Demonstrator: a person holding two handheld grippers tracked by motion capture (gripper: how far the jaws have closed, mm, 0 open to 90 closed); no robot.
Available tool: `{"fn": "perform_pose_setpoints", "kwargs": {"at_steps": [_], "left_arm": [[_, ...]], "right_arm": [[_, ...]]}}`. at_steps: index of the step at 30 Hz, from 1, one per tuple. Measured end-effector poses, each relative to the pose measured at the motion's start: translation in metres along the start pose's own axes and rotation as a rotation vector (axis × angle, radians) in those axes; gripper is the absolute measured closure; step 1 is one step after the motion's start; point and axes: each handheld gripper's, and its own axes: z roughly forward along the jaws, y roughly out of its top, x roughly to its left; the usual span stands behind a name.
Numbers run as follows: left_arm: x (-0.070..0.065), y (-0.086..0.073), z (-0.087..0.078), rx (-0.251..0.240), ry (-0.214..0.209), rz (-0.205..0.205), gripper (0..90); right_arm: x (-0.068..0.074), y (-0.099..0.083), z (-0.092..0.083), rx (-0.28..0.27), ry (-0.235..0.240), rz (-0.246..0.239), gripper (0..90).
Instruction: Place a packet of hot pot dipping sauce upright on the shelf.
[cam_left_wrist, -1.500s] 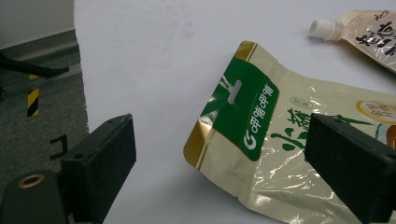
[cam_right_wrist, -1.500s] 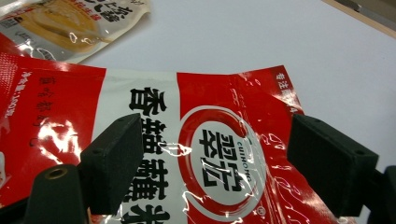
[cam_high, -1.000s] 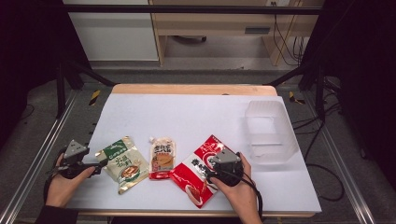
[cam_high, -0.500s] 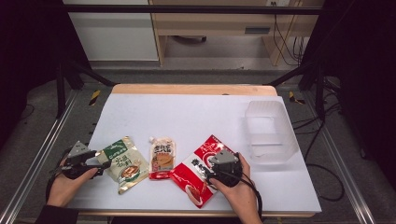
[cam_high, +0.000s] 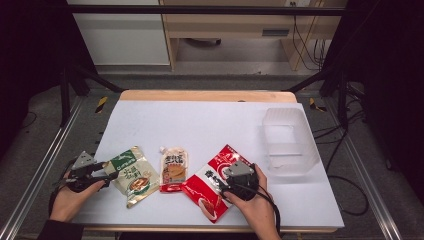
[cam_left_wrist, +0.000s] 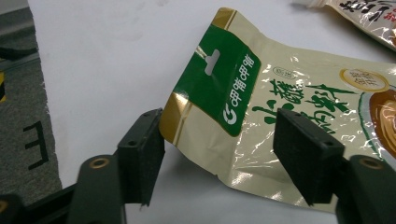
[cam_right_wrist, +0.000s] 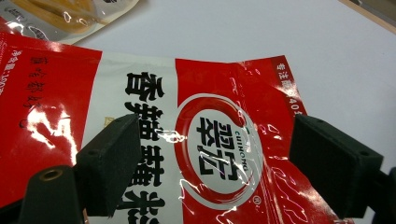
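On the white desk (cam_high: 210, 125), the red snack pouch (cam_high: 212, 187) lies under the right gripper (cam_right_wrist: 229, 154), whose jaws stand apart above it. The left gripper (cam_left_wrist: 219, 154) has just been closing around the green-topped pouch's (cam_left_wrist: 261, 116) corner, not yet pinching; it probably needs squeezing tight, then lifting.

Table's far half free; clear bin (cam_high: 290, 142) blocks right.

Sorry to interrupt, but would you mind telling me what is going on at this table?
A person works two handheld grippers over three snack packets. The left gripper has just been closing around the green packet's top corner, pads not yet pressing. The right gripper hangs open over the red packet. A clear plastic bin waits at the right.
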Motion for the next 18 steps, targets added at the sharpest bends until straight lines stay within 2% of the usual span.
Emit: {"fn": "perform_pose_setpoints", "kwargs": {"at_steps": [1, 8, 10, 13, 14, 15, 18], "left_arm": [[0.000, 0.000, -0.001, -0.011, -0.003, -0.005, 39.2], [-0.001, 0.001, -0.006, -0.025, -0.020, -0.013, 49.3], [-0.003, 0.001, -0.008, -0.018, -0.042, -0.014, 51.1], [-0.007, 0.002, -0.008, -0.002, -0.070, 0.006, 54.2], [-0.009, 0.002, -0.008, 0.000, -0.074, 0.008, 54.4], [-0.010, 0.002, -0.006, 0.019, -0.071, 0.027, 54.8], [-0.010, 0.002, -0.003, 0.030, -0.064, 0.028, 56.0]], "right_arm": [[0.001, 0.000, 0.001, -0.001, 0.001, -0.009, 17.4], [0.001, 0.000, 0.001, 0.005, -0.002, -0.016, 17.3], [0.001, 0.000, 0.001, 0.007, -0.002, -0.018, 17.3], [0.001, 0.000, 0.001, 0.008, -0.001, -0.019, 17.3], [0.001, 0.000, 0.002, 0.007, 0.000, -0.021, 17.3], [0.002, 0.000, 0.002, 0.009, 0.001, -0.020, 17.3], [0.003, 0.000, 0.003, 0.015, 0.002, -0.029, 17.2]]}}
